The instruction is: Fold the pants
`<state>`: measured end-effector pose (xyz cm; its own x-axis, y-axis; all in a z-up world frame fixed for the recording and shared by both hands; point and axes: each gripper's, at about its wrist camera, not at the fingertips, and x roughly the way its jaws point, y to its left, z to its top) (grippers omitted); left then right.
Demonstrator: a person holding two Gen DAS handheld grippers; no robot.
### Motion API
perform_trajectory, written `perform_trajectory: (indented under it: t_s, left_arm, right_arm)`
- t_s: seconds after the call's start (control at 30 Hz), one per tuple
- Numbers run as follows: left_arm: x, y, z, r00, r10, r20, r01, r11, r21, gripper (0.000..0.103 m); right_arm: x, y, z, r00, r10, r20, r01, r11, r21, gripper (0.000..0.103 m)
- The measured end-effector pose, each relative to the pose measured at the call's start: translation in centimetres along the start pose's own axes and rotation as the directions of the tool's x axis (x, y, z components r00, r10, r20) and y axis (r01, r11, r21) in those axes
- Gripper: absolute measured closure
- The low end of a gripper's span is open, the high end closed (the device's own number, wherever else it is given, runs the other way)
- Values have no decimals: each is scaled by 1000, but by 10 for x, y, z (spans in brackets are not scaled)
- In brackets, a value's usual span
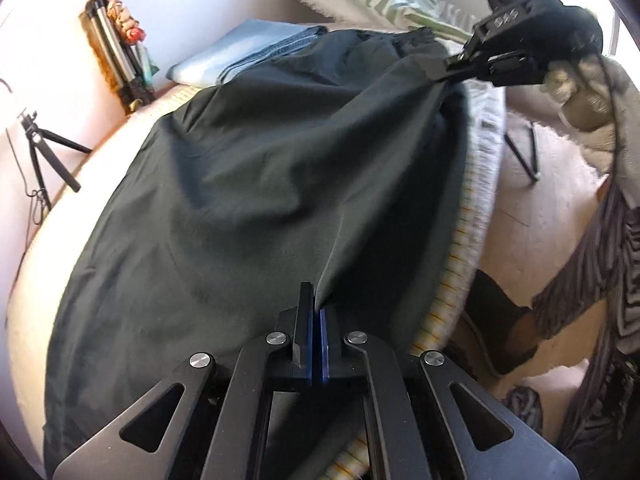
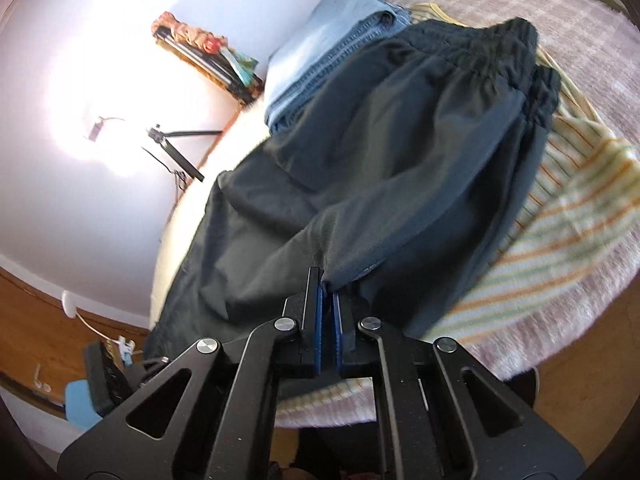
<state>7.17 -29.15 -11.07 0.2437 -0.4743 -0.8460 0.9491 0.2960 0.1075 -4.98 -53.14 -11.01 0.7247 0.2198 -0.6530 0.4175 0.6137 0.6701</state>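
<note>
Dark pants (image 1: 248, 160) lie spread across a bed, and their elastic waistband (image 2: 492, 48) is at the far end in the right wrist view. My left gripper (image 1: 316, 312) is shut on a pinch of the dark cloth at the near edge, which pulls a ridge up toward the fingers. My right gripper (image 2: 329, 292) is likewise shut on a fold of the pants (image 2: 400, 140). In the left wrist view the right gripper (image 1: 446, 68) shows at the upper right, clamped on the pants' far corner and held by a person's hand (image 1: 580, 92).
Folded light-blue jeans (image 2: 320, 52) sit beside the pants near the wall. A striped blanket (image 2: 560, 220) covers the bed under them. A small tripod (image 1: 44, 152) stands on the left by the wall. The bed edge and floor (image 1: 540, 200) lie to the right.
</note>
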Motion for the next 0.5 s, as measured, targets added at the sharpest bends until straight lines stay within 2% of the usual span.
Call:
perform_trajectory:
  t_s: [0.13,0.2,0.3,0.37,0.43,0.5]
  left_arm:
    - [-10,-17,-9,999,-33,-5,34,998,45,102]
    - [-5,-22,-14,1000,-11,-19,12,998,67,102]
    - [-2,-18,-15,999,-21,-24,22,999,50,99]
    - [-7,-12,-13,999,-32,-25,33,999,7,79]
    - [-18,-6,-12,998,-69,-4,69,997,-20,73]
    - [-28,-1,-9,996,-92,10,93,995,-43,68]
  right_arm:
    - [-7,-8,-16,999,-41,-6,41,999,-25,98]
    - [2,-15,-24,997,-60,-41,60,998,-12,98]
    - [7,-18,-25,995,-75,-65,74,997,-22,98]
    - [1,-14,-22,993,-92,-69,89,994,-56,97]
    - [-9,-9,-19,995,-87,-52,83,994,-70,88]
    - [-30,-10,-15,999,-50,14,51,997,-59,79]
